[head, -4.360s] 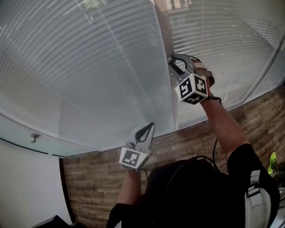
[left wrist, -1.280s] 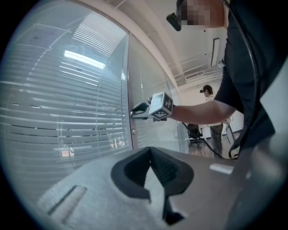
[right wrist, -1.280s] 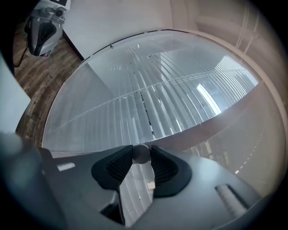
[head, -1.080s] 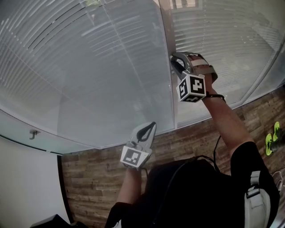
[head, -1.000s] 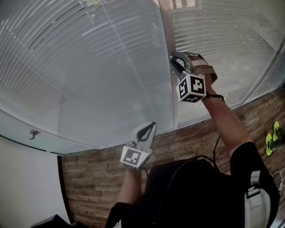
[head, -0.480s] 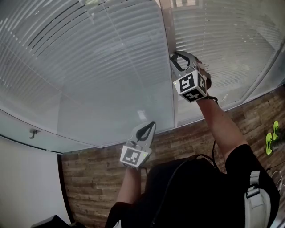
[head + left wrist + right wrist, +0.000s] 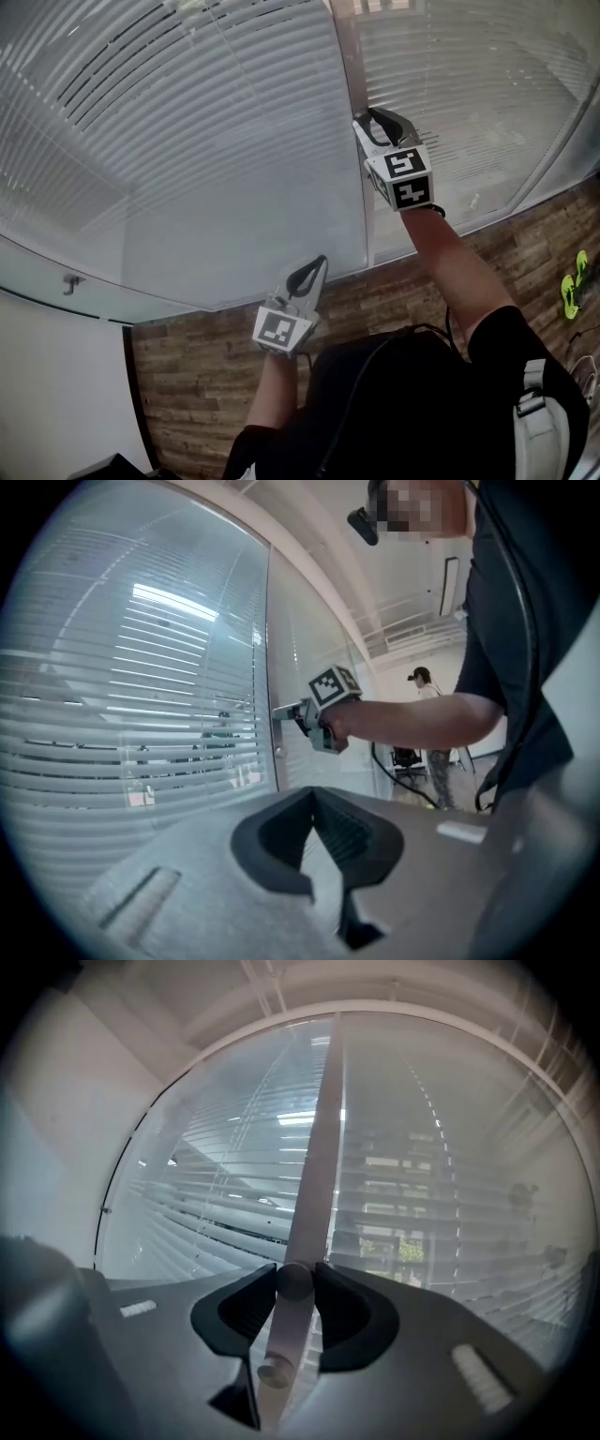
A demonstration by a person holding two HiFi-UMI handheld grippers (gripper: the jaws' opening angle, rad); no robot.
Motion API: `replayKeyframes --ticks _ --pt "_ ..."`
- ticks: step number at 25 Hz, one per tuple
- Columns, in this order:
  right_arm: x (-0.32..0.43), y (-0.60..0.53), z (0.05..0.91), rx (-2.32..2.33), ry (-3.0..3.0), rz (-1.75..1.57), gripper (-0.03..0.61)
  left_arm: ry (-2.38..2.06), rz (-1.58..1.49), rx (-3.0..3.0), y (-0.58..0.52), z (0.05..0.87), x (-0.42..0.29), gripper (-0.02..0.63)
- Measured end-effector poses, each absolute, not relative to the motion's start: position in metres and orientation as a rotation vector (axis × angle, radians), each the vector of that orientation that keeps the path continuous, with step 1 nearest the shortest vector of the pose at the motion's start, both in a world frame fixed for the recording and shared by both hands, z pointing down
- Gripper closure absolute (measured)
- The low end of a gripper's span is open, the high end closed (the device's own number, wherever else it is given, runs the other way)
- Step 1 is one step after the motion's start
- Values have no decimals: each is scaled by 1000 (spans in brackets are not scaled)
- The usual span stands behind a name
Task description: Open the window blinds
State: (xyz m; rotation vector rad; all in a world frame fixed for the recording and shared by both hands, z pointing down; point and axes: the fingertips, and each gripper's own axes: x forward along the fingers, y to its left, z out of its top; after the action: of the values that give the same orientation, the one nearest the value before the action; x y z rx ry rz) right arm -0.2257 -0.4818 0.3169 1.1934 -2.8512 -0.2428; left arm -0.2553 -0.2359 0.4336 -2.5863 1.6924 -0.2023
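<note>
On frame post between two blinds: knob, between right gripper jaws; left gripper lower, leftward.

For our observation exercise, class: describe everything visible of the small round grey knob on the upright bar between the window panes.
The small round grey knob looks smooth and dull, perhaps metal or plastic. It stands out from the pale upright frame bar. The dark jaws of the right gripper press on it from both sides. A paler round stud sits apart from it on the same bar, nearer the camera.
</note>
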Motion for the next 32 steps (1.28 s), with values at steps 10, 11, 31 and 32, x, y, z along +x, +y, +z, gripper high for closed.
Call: replayKeyframes --ticks 10,11,31,32 --pt "-221 -489 320 1274 -2997 221 445 1701 -205 -2580 -236 435 -257 609" --pt "-221 -489 320 1282 -3003 253 446 1701 -205 -2579 -236 435 -257 609" --pt "-221 -478 328 1152 -2996 17 374 1703 -213 -2583 -234 434 -256 610" --pt "-220 -478 331 1138 -2985 -2 374 1697 -215 -2587 -235 434 -255 610"
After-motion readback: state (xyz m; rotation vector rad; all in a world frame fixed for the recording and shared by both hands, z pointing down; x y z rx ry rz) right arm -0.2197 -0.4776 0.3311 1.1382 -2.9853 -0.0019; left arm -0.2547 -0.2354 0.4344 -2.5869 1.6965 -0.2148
